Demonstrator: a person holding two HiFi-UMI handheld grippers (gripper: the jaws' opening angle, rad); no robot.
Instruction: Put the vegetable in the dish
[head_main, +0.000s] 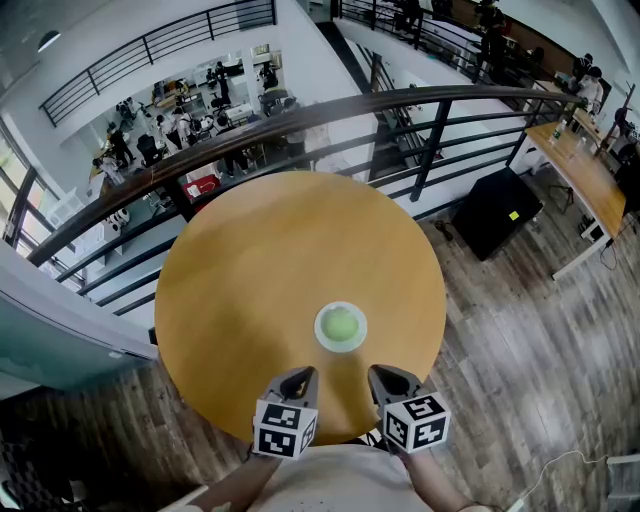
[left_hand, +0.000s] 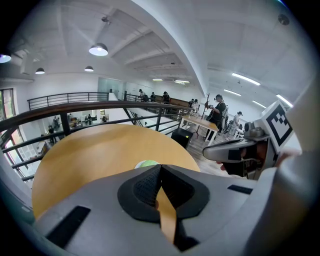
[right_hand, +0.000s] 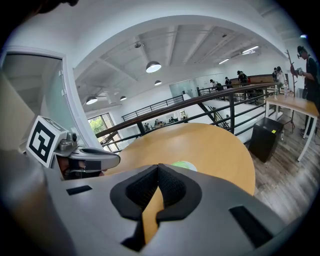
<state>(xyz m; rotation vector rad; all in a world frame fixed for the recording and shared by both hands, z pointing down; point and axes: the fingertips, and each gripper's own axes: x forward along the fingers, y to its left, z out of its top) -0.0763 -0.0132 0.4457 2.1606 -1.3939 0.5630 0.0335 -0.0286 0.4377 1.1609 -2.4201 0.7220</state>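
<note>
vegetable, round and green, sits in the dish, roughly centred and not hanging over the rim. Dish is on the counter, toward the near side and a bit right of centre. Reads as task done, imo: the item is where it should be and nothing is gripping it.

Left gripper and right gripper hang side by side at the near counter edge, close to the person's body and apart from the dish. Both point fwd at it. Left fingers are pressed together w/ nothing between them. Right fingers are the same, tips touching and empty. Prob a rest pose: shut and clear of the dish, so no risk of knocking it.

Each gripper view shows the dish just past the fingertips, w/ the other gripper off to the side.

Surroundings:
- Counter is round, wood top, and carries only the dish.
- Black railing curves behind the far edge, w/ a drop to a lower floor beyond it; people and desks are down there, too small for detail.
- Black box on the wood floor, right of the counter, well apart.
- Long desk farther right, w/ people near it.

Nothing stands between the grippers and the dish. Only hazard I'd flag is the dish being near the grippers' side, so a careless fwd move could bump it.
</note>
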